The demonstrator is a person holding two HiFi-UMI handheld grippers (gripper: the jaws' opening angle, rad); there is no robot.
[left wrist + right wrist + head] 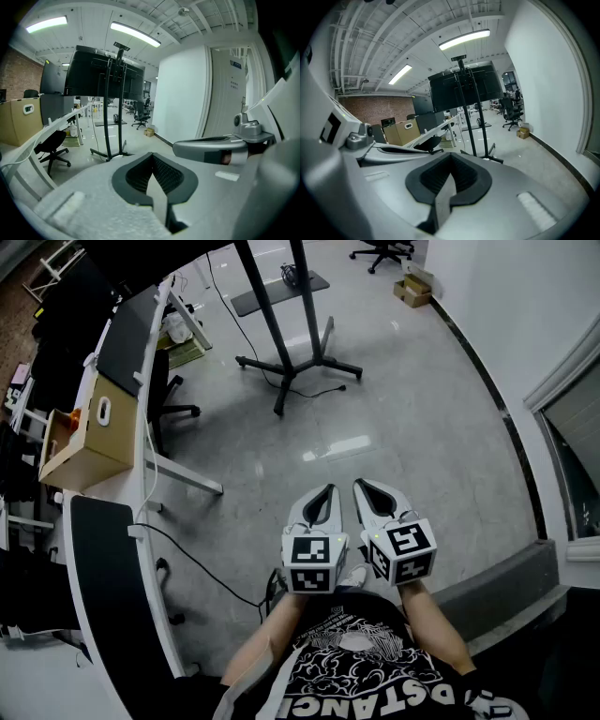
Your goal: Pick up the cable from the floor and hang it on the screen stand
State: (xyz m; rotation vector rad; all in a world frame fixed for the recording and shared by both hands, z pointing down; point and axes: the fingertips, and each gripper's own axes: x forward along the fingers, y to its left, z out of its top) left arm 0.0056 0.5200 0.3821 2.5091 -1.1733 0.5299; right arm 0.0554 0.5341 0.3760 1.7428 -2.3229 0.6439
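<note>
Smooth grey left gripper (325,491) and right gripper (362,486), jaws together, empty, black tubular screen stand (298,368) at twelve o'clock, thin cable (323,393) on glossy floor (422,427)

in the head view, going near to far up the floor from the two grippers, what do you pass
left gripper and right gripper side by side → black tubular screen stand base → dark grey floor mat → black office chair on castors
</note>
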